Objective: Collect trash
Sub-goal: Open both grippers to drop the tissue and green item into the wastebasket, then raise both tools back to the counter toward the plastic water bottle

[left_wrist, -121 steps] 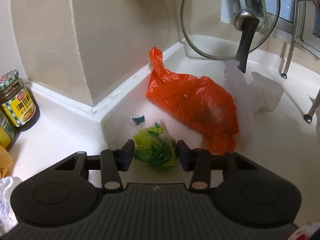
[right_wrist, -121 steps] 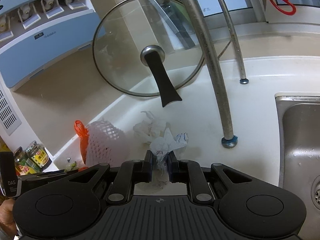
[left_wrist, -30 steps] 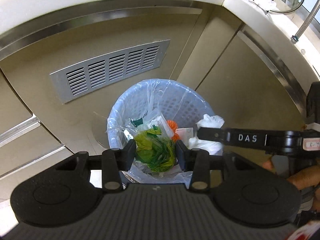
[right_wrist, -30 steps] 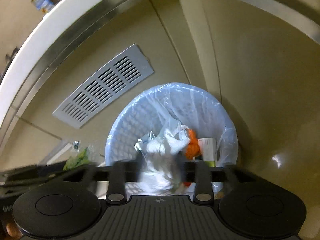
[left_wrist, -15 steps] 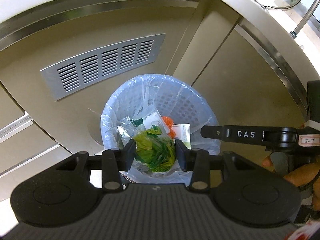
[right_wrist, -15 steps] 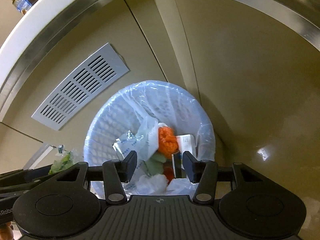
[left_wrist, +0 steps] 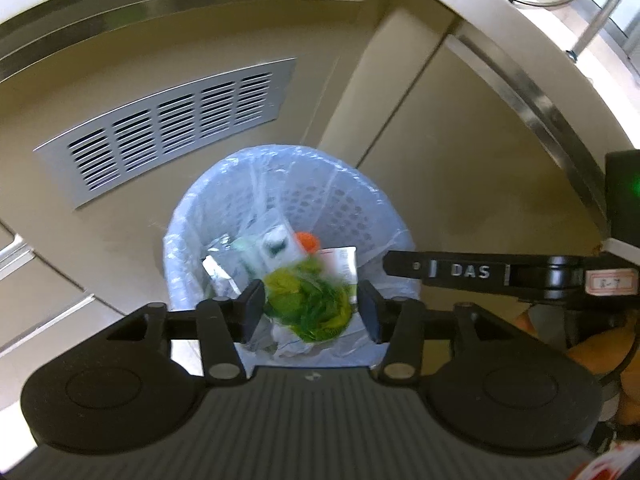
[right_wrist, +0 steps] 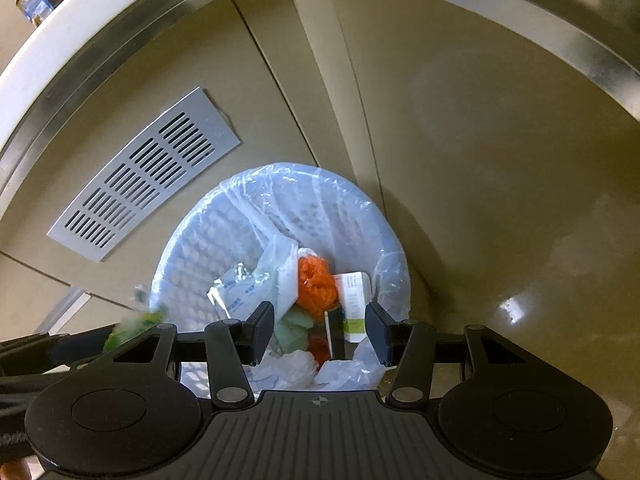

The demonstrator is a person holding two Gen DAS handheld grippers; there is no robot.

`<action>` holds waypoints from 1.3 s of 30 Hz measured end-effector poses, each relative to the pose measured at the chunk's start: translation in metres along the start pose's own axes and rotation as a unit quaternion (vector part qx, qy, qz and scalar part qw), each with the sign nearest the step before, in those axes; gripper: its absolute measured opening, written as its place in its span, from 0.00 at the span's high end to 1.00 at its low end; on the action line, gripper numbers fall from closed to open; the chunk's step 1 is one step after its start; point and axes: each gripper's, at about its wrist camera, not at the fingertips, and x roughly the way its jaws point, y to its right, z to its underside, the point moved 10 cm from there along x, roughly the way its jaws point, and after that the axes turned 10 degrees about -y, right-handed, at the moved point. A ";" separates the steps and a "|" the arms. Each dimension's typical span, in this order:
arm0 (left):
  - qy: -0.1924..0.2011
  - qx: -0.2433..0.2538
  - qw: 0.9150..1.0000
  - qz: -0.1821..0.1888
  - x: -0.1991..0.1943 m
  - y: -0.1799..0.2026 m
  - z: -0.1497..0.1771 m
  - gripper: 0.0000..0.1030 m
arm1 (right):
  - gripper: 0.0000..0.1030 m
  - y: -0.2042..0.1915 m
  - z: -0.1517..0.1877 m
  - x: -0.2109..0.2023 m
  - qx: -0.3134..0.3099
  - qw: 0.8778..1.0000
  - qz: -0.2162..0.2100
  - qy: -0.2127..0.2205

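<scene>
Taking the lined waste basket [left_wrist: 376, 216] as the landmark: left of it on the cabinet face sits a slotted vent [left_wrist: 168, 128]. Directly above the basket's near rim hangs the left gripper [left_wrist: 310, 312], its jaws opening, with the green wrapper wad [left_wrist: 308, 304] between them; the wad is blurred, so it looks to be slipping free, though contact with the pads cannot be ruled out. It lies straight below the fingers' line, over the liner's mouth, so a drop should land inside. To the right of the basket, the right gripper [right_wrist: 320, 334] hangs spread and empty over the same opening, with an orange scrap [right_wrist: 316, 282] and a small carton [right_wrist: 354, 304] already inside.
</scene>
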 end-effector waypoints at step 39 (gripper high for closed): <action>0.066 -0.058 0.994 -0.071 -0.100 0.016 0.032 0.39 | 0.51 -0.042 0.026 -0.077 -0.081 0.994 -0.077 0.014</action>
